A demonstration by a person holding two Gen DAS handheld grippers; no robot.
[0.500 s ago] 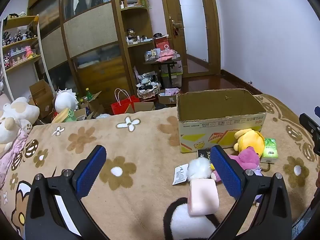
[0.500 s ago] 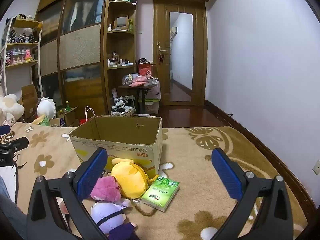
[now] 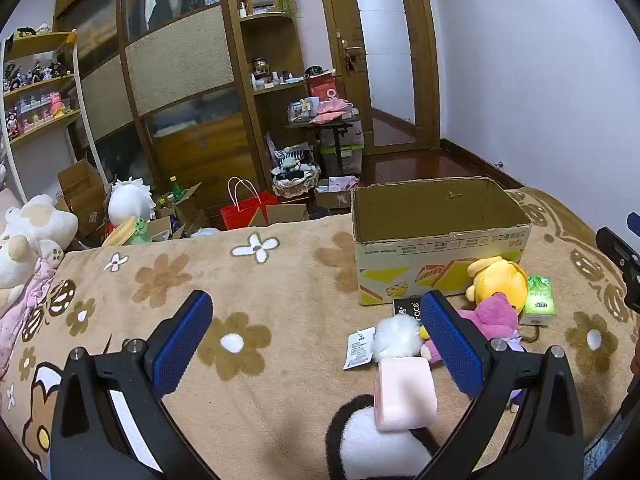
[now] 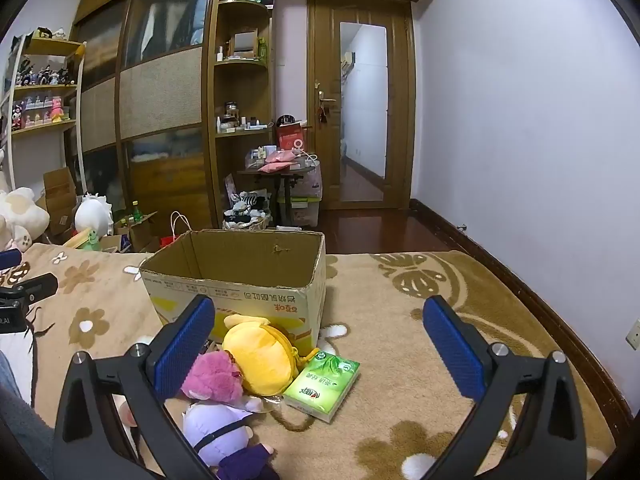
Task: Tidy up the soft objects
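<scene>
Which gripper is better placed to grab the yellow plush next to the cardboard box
Right. The right gripper is open with the yellow plush just ahead by its left finger, while the left gripper faces bare blanket.

Left tongs [image 3: 312, 340] and right tongs [image 4: 318, 344] both gape wide, holding nothing

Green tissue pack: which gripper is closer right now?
Right. The right gripper hangs open just above the green tissue pack; the left gripper is off to its left, past the plush pile.
</scene>
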